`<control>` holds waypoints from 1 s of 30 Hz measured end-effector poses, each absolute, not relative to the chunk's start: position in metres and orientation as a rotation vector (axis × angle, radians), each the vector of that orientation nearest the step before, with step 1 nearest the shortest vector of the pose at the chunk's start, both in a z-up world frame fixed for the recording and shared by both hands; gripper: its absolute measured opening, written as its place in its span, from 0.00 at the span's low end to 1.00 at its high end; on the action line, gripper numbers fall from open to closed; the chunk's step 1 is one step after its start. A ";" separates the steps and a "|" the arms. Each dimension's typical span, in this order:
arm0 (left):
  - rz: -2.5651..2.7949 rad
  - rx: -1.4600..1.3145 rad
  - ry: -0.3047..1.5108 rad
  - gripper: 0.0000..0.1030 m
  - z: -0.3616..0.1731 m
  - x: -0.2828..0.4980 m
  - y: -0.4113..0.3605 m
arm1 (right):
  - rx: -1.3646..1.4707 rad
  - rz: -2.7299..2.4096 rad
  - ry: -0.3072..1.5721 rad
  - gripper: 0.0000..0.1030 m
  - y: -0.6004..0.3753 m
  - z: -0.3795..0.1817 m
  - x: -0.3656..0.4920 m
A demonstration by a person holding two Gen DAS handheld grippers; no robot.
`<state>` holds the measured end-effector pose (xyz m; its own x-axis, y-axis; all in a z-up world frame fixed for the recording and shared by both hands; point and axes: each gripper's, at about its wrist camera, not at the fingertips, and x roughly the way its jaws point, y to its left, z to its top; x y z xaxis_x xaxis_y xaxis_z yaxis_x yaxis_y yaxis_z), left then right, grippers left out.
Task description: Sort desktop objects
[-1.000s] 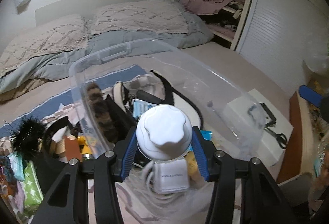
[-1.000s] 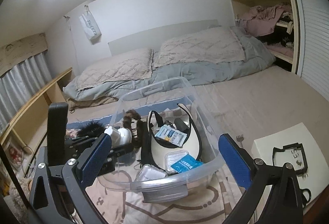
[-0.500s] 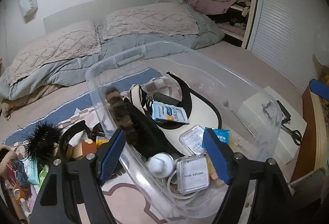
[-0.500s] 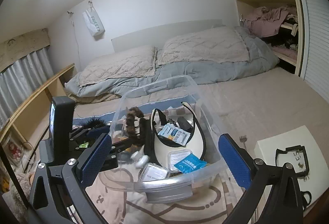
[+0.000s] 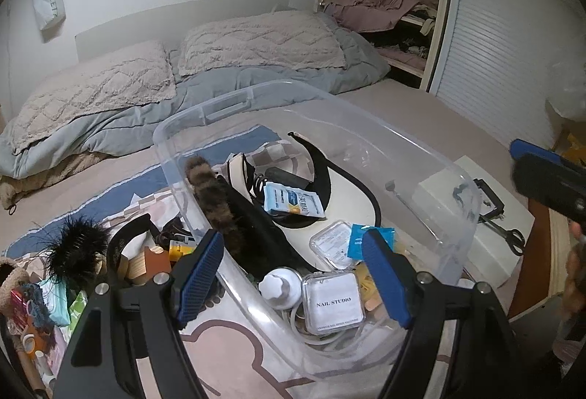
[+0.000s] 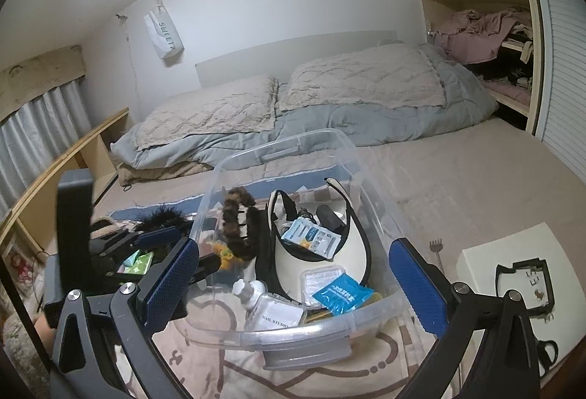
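Left hand-held gripper [image 5: 293, 274] wide open, empty; white bottle [image 5: 279, 289] lies in clear bin [image 5: 436, 161] just below, beside nail box [image 5: 333, 302]. Right hand-held gripper [image 6: 293, 283] wide open, empty, before bin.

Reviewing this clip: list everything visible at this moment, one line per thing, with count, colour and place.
storage bin: one, clear plastic, on the bed
white bottle: one, white, near corner of bin
Nail Studio case: one, clear, beside bottle
visor: one, cream with black trim, bin middle
leopard headband: one, brown, along bin's left wall
blue packet: one, blue, near bin's front
black pom-pom: one, black, left of bin
white box: one, white, right of bin
left hand-held gripper: one, blue pads, open, empty
right hand-held gripper: one, blue pads, open, empty
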<state>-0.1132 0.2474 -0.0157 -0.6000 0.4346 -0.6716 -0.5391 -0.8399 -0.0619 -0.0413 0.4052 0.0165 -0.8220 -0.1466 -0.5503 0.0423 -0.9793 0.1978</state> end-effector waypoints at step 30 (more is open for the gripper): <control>2.491 -0.816 0.069 1.00 0.019 -0.069 0.192 | 0.880 -2.942 -0.238 1.00 0.388 0.016 -0.029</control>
